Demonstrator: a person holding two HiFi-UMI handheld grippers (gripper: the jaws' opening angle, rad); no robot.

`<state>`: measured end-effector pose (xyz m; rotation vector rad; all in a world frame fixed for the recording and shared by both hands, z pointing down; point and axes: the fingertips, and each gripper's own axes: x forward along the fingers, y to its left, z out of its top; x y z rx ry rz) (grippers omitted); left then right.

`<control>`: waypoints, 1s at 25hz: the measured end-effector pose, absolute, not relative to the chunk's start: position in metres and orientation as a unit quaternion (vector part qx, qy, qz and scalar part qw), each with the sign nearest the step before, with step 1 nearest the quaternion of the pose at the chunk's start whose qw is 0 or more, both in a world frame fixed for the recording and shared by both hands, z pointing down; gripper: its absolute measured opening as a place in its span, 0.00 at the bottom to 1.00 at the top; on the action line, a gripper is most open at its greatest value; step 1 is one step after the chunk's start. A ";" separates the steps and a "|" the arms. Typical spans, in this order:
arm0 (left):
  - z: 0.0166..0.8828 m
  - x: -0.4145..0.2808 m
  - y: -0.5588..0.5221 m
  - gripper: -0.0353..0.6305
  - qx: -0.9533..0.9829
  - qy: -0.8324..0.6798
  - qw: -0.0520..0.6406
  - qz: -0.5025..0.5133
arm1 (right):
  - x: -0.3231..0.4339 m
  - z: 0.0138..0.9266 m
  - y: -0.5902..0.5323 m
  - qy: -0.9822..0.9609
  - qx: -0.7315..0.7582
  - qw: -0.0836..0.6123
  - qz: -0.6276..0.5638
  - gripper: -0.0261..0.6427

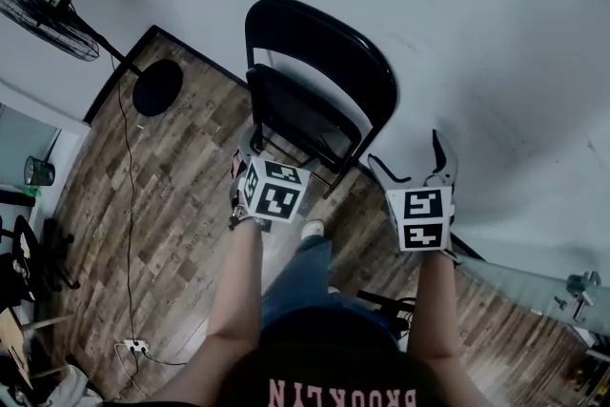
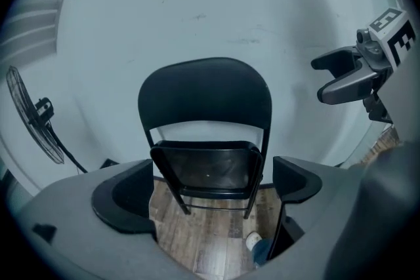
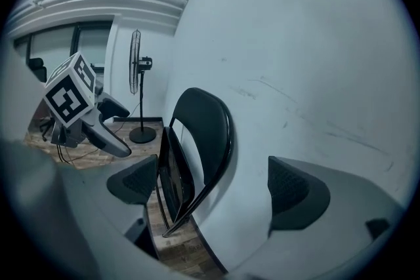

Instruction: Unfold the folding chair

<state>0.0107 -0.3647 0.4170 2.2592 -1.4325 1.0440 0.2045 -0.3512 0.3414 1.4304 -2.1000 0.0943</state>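
Left gripper (image 2: 207, 188): jaws wide apart, nothing between them. The chair (image 2: 205, 134) shows through the gap, some way beyond the tips, no contact.
Right gripper (image 3: 223, 188): jaws wide apart as well, empty. Only the wall (image 3: 308, 49) lies between them; the chair stands off past the left-hand jaw.
Both are held at about the same level in front of the chair, left one before the seat, right one off its right edge.
Marker cubes (image 1: 274, 191): black-and-white square patterns, no readable text.
Shirt (image 1: 343, 393): "BROOKLYN" in pink letters on dark cloth, upside down in the head view.

Chair: folded. Seat swung up flat against the frame, just below the curved backrest. All black: glossy seat and back panel, thin tube legs with a crossbar near the bottom. It leans with its top against the white wall, feet on the wood-plank floor (image 1: 181, 205). No label visible on it.

A black standing fan (image 1: 48, 10) is at the left by the same wall; a thin cable (image 1: 129, 205) runs across the floor.
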 end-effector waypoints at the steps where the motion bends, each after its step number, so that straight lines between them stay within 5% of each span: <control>1: 0.425 0.010 -0.373 0.91 0.780 -0.493 0.145 0.358 | 0.203 0.346 -0.360 -0.788 0.538 0.297 0.039 0.80; 16: 0.522 0.055 -0.466 0.88 0.804 -0.434 0.299 0.277 | 0.195 0.401 -0.429 -0.767 0.553 0.314 0.084 0.79; 21: 0.546 0.067 -0.479 0.57 0.774 -0.446 0.391 0.221 | 0.189 0.411 -0.440 -0.767 0.549 0.319 0.089 0.79; 25: 0.548 0.074 -0.489 0.44 0.751 -0.450 0.462 0.142 | 0.188 0.415 -0.448 -0.769 0.544 0.325 0.088 0.79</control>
